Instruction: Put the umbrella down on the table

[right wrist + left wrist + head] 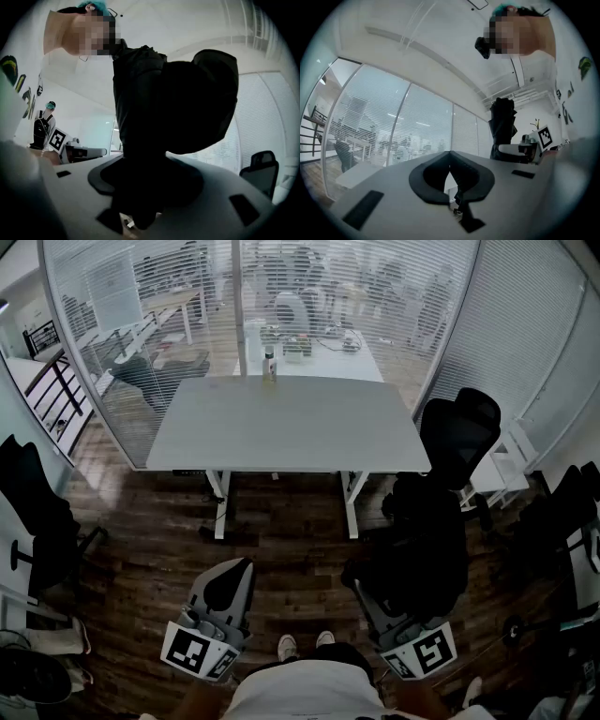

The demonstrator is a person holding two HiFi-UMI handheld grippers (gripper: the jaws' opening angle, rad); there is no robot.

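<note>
We hold the umbrella [417, 540] clamped in the right tool [380, 610], its long axis rising roughly upright. The desk [281, 427] lies well ahead, slightly leftward. The left tool [230, 585], jaws together, is empty.

Head cam sat high, looking steeply down at table [281, 432] and floor [281, 549], left gripper [225, 589] and right gripper [367, 596] at bottom edge. Gripper cams rode close behind own jaws, tilted slightly up, each catching the other's marker cube [544, 136].

Matt black cloth umbrella [140, 117], smooth pale table [281, 423], seemingly wood floor [281, 521]
</note>
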